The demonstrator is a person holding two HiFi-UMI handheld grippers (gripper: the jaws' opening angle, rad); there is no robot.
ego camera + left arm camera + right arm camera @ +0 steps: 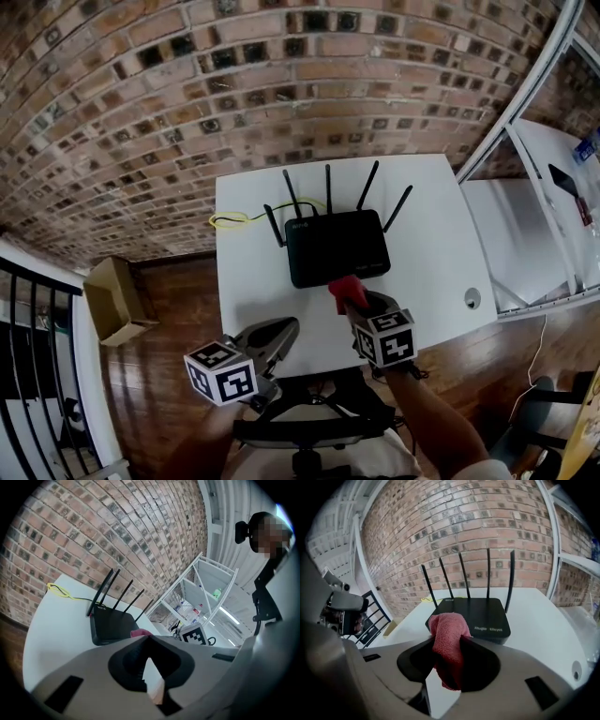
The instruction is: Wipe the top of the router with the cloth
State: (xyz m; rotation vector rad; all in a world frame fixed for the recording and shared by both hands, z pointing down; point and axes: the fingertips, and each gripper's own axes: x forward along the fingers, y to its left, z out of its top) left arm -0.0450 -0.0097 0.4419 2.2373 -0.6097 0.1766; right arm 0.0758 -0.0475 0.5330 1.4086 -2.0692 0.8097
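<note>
A black router with several upright antennas sits mid-table on the white table. My right gripper hovers just in front of the router's near edge, shut on a red cloth. In the right gripper view the cloth is bunched between the jaws of the right gripper and hangs down, with the router just beyond. My left gripper is at the table's near edge, left of the router, and its jaws meet with nothing between them. The left gripper view shows the router and a bit of cloth.
A yellow cable lies behind the router near the brick wall. A round hole is in the table's right corner. A white shelf frame stands to the right, a cardboard box on the floor left, beside a black railing.
</note>
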